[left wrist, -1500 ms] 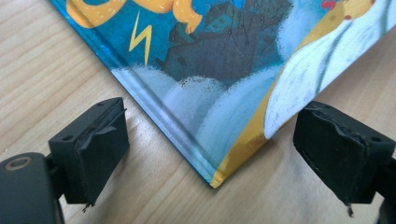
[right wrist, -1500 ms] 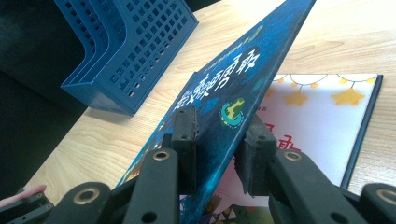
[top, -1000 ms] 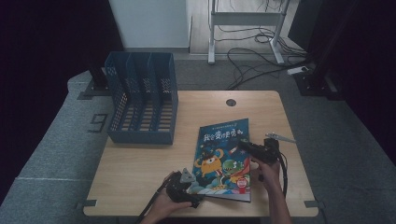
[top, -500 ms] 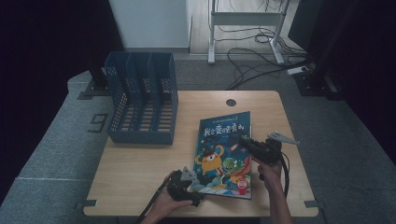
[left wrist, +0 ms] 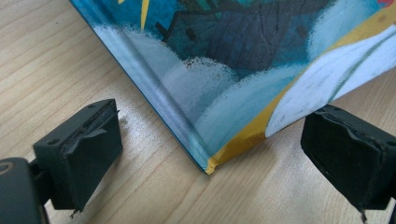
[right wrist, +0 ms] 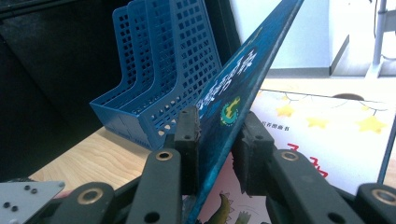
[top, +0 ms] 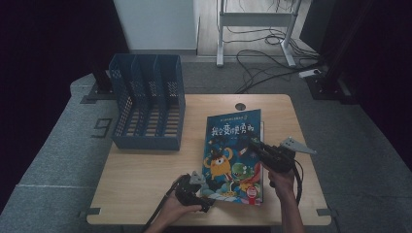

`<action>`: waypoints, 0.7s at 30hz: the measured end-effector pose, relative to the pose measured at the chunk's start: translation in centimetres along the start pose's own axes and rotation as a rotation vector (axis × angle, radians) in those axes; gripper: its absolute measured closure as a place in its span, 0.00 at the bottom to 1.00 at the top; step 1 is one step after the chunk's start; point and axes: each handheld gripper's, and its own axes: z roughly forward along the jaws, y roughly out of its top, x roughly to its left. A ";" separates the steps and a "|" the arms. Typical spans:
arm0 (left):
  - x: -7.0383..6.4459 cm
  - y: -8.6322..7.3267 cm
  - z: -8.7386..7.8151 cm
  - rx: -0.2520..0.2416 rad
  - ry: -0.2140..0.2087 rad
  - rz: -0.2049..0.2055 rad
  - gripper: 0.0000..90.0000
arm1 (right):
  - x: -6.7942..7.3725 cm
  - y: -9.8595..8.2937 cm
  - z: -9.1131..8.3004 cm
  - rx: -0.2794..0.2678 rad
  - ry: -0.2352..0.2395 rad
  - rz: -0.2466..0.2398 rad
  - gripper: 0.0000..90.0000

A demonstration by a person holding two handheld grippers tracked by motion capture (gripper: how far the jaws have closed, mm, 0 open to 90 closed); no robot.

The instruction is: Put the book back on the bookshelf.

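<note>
High view. Item: picture book (top: 233,153), hardcover, large and thin, lying on the table (top: 145,194) toward its near right corner, its spine side facing the file rack (top: 148,109) that stands at the far left corner. The right gripper (top: 257,145) sits over the book's right edge; the left gripper (top: 201,196) rests by the book's near left corner.

Left gripper view. Jaws stand wide apart, one on either side of the near spine corner of the book (left wrist: 243,74), touching nothing. The corner lies flat on the wood. The cover looks glossy, likely slippery under rubber pads.

Right gripper view. Jaws are pinched on the front cover (right wrist: 233,107), lifted at a slant off the title page (right wrist: 327,135); the rack (right wrist: 159,70) stands beyond.

Handling, as judged: light, boards stiff, hinge free, so a hold on the cover alone opens the book rather than lifting it. Better purchase: the whole block at the spine or a closed corner.
</note>
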 end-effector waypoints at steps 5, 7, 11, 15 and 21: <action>0.0 0.2 0.2 0.000 0.007 0.002 0.05 | 0.5 0.3 -0.4 -0.014 0.007 -0.039 0.81; 0.1 0.2 0.2 -0.004 0.008 -0.001 0.05 | 0.6 0.4 -0.5 -0.021 0.018 -0.043 0.82; 0.2 0.2 0.2 -0.004 0.007 -0.005 0.04 | 1.0 0.6 -0.7 -0.026 0.028 -0.055 0.83; 0.2 0.2 0.2 -0.005 0.009 -0.007 0.03 | 1.3 0.8 -0.9 -0.029 0.037 -0.076 0.83; 0.8 0.4 0.2 -0.006 0.015 -0.027 0.03 | 1.7 1.0 -1.2 -0.044 0.057 -0.099 0.84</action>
